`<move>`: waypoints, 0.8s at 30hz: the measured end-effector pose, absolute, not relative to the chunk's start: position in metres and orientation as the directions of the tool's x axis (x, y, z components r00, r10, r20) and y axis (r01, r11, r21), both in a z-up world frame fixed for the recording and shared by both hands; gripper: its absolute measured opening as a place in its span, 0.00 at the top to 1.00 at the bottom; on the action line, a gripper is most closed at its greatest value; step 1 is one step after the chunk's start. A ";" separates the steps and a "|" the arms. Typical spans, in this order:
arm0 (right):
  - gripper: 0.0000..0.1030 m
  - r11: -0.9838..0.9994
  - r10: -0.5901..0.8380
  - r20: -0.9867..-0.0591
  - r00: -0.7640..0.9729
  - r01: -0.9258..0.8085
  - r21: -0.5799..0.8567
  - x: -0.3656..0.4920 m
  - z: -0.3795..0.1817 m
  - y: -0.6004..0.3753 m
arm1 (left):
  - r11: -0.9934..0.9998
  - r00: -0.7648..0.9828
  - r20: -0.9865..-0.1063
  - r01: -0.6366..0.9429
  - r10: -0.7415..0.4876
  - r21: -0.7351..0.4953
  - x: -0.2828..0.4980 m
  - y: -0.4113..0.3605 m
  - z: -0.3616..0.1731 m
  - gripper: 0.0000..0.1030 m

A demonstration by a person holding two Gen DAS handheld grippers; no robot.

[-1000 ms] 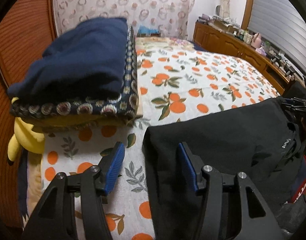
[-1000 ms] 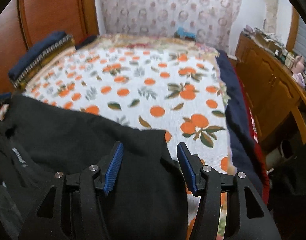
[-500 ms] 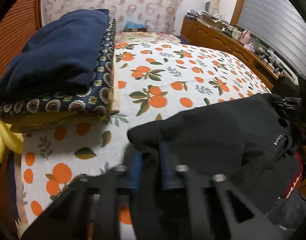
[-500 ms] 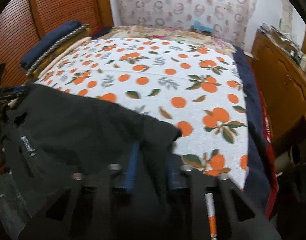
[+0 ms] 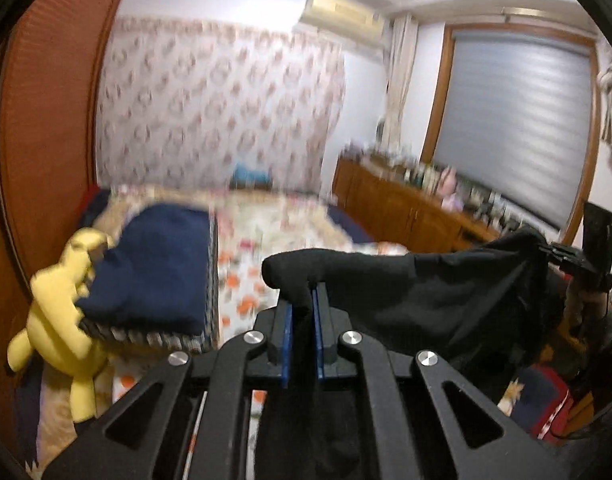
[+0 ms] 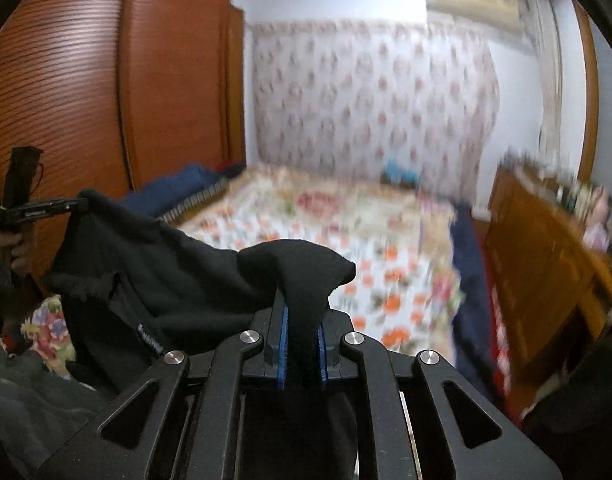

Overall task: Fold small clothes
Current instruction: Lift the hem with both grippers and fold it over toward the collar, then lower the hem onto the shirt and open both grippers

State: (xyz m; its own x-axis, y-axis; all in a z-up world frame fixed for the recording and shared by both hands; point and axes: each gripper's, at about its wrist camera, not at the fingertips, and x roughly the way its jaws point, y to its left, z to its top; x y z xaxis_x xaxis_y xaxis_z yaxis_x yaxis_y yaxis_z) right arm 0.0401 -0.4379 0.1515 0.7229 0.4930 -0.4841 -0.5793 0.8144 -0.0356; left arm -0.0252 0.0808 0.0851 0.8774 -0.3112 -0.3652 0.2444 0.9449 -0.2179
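Fingers of the left gripper (image 5: pixel 302 312) and the right gripper (image 6: pixel 301 320), apart over flat cloth a second ago, are now both clamped on the corners of a black garment (image 5: pixel 426 292), which has been lifted off the orange-print bed (image 6: pixel 346 232) and hangs stretched between them, probably ready for a first fold. A small white label (image 6: pixel 150 340) on the garment is too blurred to read.

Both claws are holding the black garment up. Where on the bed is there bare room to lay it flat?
Orange-print bedspread is bare between the folded navy stack by the wardrobe and the dark blanket edge dresser-side. Crowded: stack corner with the yellow plush.
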 end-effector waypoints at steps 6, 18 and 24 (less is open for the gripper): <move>0.92 0.804 0.531 -0.364 0.765 -0.591 -0.070 0.016 0.222 -0.440 | 0.951 0.927 -0.230 0.266 -0.298 -0.159 -0.056 0.091 0.148 0.95; 0.92 0.810 0.532 -0.201 0.822 -0.564 -0.162 -0.006 0.318 -0.443 | 0.971 0.964 -0.121 0.226 -0.235 -0.084 -0.033 0.109 0.211 0.95; 0.92 0.846 0.450 -0.263 0.853 -0.502 -0.181 0.077 0.325 -0.427 | 0.989 0.968 -0.202 0.138 -0.146 -0.056 0.074 0.111 0.199 0.93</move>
